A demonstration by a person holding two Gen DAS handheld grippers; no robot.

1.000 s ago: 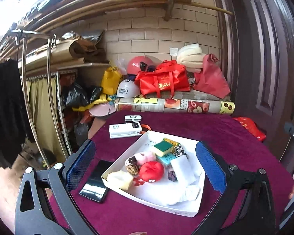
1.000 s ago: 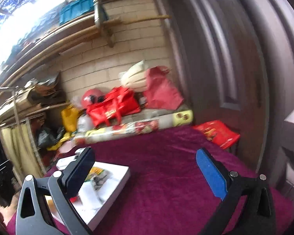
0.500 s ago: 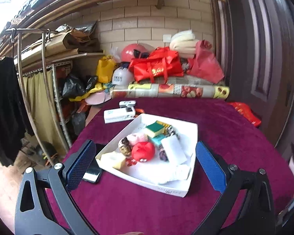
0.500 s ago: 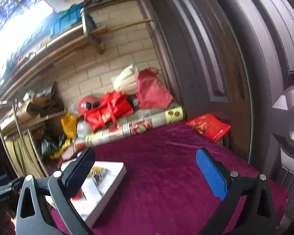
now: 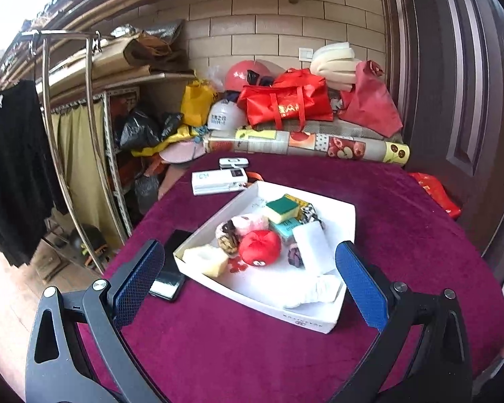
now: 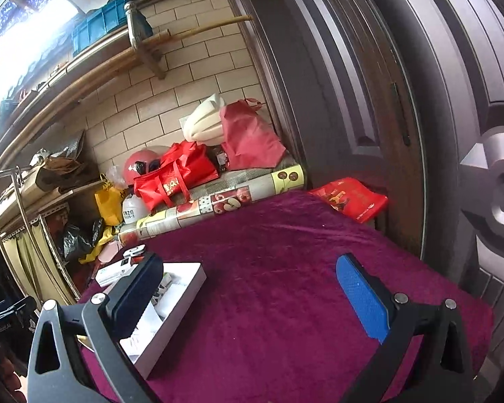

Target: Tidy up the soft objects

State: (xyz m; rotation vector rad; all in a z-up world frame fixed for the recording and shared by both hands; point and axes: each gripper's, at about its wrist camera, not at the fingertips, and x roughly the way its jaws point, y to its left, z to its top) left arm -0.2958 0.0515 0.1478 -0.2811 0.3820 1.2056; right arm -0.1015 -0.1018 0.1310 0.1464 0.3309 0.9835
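Observation:
A white tray (image 5: 347, 211) sits on the purple tablecloth in the left wrist view. It holds a red plush ball (image 5: 260, 247), a green-and-yellow sponge (image 5: 282, 207), a pink fluffy toy (image 5: 250, 223), a pale yellow foam block (image 5: 206, 259), a white foam piece (image 5: 314, 247) and other small soft items. My left gripper (image 5: 248, 278) is open and empty, hovering in front of the tray. My right gripper (image 6: 252, 288) is open and empty over bare cloth, with the tray (image 6: 184, 299) at its left finger.
A black phone (image 5: 171, 268) lies left of the tray. A white power bank (image 5: 218, 181) and a small white device (image 5: 233, 162) lie behind it. A patterned roll (image 5: 305, 144), red bags (image 5: 285, 102) and helmets crowd the back wall. A door (image 6: 403, 100) stands on the right.
Both grippers have pulled back and risen a little. The tray looks smaller and farther in the left wrist view. Both stay open.

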